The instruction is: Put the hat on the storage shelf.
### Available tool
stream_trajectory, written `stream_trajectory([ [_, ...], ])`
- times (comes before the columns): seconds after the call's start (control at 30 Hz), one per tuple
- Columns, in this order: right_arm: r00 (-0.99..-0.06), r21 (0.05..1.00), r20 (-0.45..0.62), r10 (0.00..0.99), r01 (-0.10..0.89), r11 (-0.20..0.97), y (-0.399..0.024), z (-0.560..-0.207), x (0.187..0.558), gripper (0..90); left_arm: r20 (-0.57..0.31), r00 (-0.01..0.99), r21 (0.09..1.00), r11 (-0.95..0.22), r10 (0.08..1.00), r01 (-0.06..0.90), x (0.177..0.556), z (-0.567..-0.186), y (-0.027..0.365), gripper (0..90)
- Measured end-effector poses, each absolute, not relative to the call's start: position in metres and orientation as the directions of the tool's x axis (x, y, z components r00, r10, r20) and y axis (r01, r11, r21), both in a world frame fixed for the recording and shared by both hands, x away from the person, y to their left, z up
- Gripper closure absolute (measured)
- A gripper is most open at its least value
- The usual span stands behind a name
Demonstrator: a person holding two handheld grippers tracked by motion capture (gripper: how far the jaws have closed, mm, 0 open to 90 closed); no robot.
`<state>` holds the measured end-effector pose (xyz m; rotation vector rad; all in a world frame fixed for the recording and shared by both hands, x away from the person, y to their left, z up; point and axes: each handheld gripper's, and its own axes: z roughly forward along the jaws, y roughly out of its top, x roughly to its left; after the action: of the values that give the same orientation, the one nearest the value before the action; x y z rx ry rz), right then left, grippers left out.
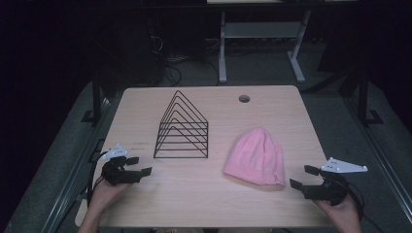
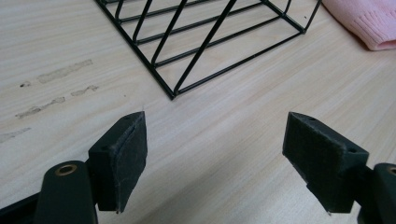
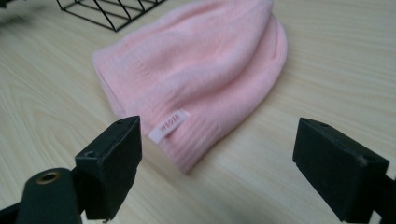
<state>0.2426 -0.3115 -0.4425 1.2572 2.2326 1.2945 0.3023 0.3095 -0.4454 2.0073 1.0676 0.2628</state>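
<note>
Beanie (image 3: 196,79) just ahead of right gripper's (image 3: 217,163) spread jaws

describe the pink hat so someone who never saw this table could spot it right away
On the light wooden table, look to the right of the black wire rack. The pink hat lies flat there, apart from the rack. It is the only soft, pink thing, with a small white label near its ribbed edge.

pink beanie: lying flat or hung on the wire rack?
Lying flat. The pink beanie rests on the table, apart from the wire rack, with neither claw touching it.
</note>
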Motion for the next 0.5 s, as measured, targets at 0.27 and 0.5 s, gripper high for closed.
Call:
stream_trajectory([
  [0.27, -0.587, 0.791, 0.206, 0.783, 0.571, 0.219, -0.311, -0.432, 0.259, 15.1, -0.176, 0.623, 0.75, -0.306, 0.762, 0.586, 0.303, -0.443, 0.311, 21.4],
  [0.5, -0.602, 0.788, 0.194, 0.774, 0.565, 0.242, -0.31, -0.423, 0.277, 15.1, -0.173, 0.62, 0.743, -0.312, 0.765, 0.592, 0.299, -0.444, 0.31, 21.2],
])
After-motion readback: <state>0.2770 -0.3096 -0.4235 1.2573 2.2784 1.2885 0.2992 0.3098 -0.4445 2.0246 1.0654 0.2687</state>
